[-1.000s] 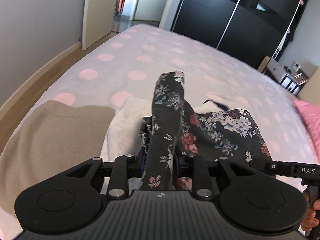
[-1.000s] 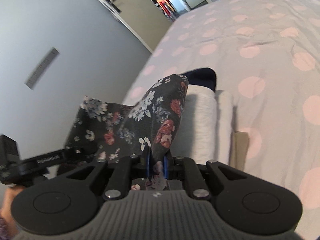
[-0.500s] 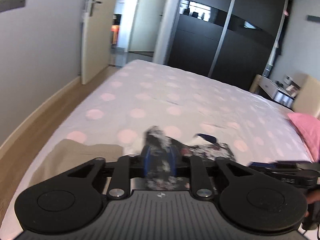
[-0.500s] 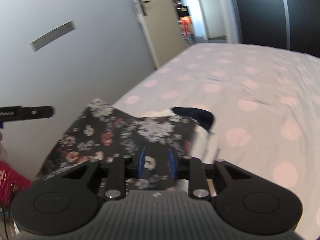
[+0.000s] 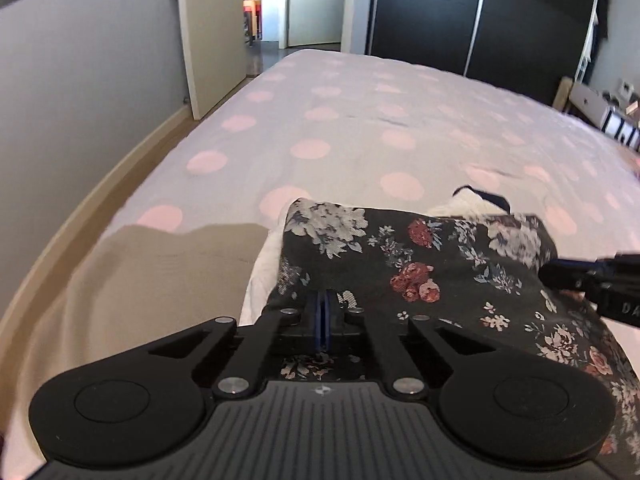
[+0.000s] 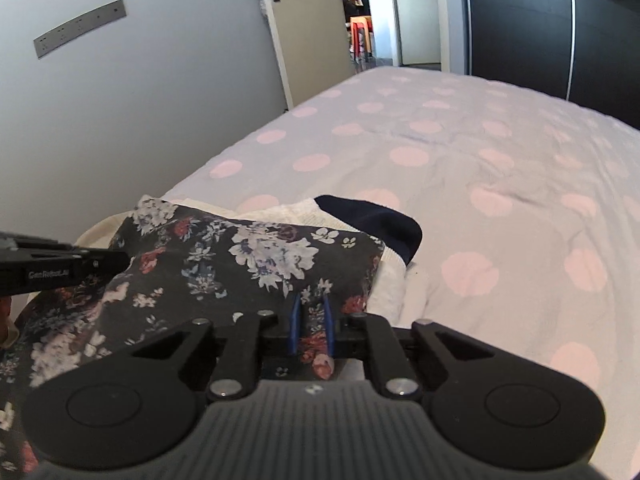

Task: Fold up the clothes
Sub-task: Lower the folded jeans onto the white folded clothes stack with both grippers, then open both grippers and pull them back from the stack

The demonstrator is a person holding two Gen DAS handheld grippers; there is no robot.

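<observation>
Dark floral fabric garment (image 5: 420, 264) is pinched by left gripper (image 5: 322, 320), jaws together; right gripper (image 6: 311, 322) just closing on its edge. Thin hold, slip is risked.

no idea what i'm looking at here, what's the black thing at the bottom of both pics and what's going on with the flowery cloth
There is no robot. A person holds a two-finger gripper in each hand, and each gripper has a camera that looks forward along its fingers; the black shape at the bottom is the gripper's own body. One picture comes from the left gripper, the other from the right gripper. Both are shut on the near edge of a dark floral garment, which lies on a white garment on the dotted bedspread. A beige garment lies to the left and a navy piece shows behind. The task is folding clothes.
</observation>
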